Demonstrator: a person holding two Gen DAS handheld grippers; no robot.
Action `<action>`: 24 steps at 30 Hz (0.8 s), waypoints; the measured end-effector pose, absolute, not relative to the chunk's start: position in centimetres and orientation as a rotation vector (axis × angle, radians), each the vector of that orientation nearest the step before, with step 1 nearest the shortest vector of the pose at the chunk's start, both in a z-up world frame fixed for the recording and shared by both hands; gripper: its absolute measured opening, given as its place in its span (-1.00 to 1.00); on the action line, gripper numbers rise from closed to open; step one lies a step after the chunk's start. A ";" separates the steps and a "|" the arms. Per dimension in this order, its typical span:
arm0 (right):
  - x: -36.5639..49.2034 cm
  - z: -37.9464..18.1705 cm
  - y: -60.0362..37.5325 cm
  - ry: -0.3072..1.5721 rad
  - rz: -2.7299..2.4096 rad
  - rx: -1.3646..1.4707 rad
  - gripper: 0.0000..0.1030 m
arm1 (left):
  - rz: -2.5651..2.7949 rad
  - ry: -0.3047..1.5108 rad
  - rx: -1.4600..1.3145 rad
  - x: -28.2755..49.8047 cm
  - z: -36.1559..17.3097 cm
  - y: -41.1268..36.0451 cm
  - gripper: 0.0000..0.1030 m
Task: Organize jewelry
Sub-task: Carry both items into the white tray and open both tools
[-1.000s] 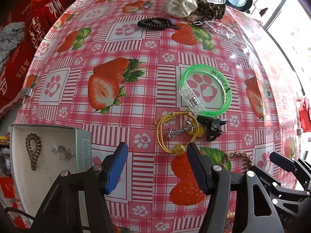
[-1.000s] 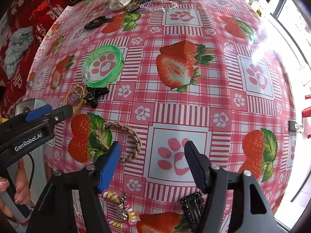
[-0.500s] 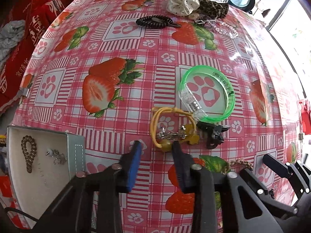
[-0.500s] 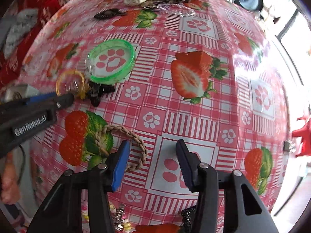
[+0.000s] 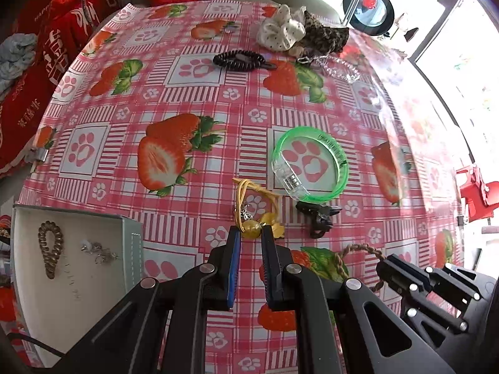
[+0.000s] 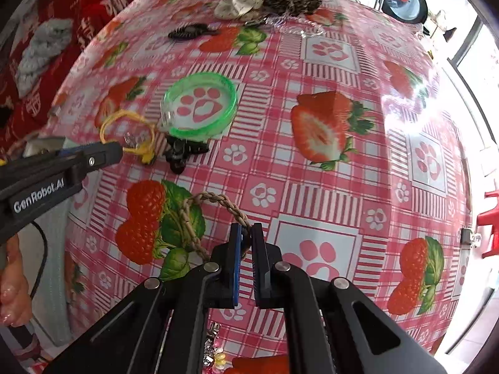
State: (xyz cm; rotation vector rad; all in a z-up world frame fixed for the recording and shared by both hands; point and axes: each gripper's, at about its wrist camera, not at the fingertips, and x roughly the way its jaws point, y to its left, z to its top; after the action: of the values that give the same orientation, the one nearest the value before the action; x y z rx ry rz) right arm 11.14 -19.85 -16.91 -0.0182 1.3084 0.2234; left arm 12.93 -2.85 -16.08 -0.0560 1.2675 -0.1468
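Now both closed since a second ago | left gripper (image 5: pixel 250 233) pinched yellow hair tie (image 5: pixel 251 205) bead | right gripper (image 6: pixel 246 232) clamped braided bracelet (image 6: pixel 218 205) | both seemingly ready for jewelry box (image 5: pixel 75 268).

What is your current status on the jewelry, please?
Left tongs shut on yellow cord bracelet. Right tongs shut on braided rope bracelet. Jewelry box open at left. Nothing blocking.

Left tool (image 5: pixel 251 232) nearly closed, pinching; right tool (image 6: pixel 246 229) clamped tight, both angled down.

Green bangle (image 5: pixel 310 165), strawberry-checked pink tablecloth (image 5: pixel 174 93)
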 end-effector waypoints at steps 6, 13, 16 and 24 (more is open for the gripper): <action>10.8 -15.6 -21.1 1.295 0.220 0.042 -0.87 | -0.169 1.246 -0.065 12.1 -14.6 -2.4 -0.62; 10.7 -14.2 -21.4 1.280 0.222 0.098 -0.87 | -0.197 1.221 -0.074 11.0 -12.5 -2.3 -0.62; 10.5 -13.5 -21.4 1.271 0.229 0.102 -0.87 | -0.200 1.212 -0.089 10.4 -11.6 -1.9 -0.62; 10.3 -11.6 -20.8 1.256 0.251 0.112 -0.87 | -0.183 1.195 -0.138 8.6 -10.1 0.0 -0.62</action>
State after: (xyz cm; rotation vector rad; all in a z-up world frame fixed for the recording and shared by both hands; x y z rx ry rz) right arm 10.28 -20.77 -11.64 0.1119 1.2561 0.2506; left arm 8.55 0.04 -10.07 -0.1379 1.1948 -0.1827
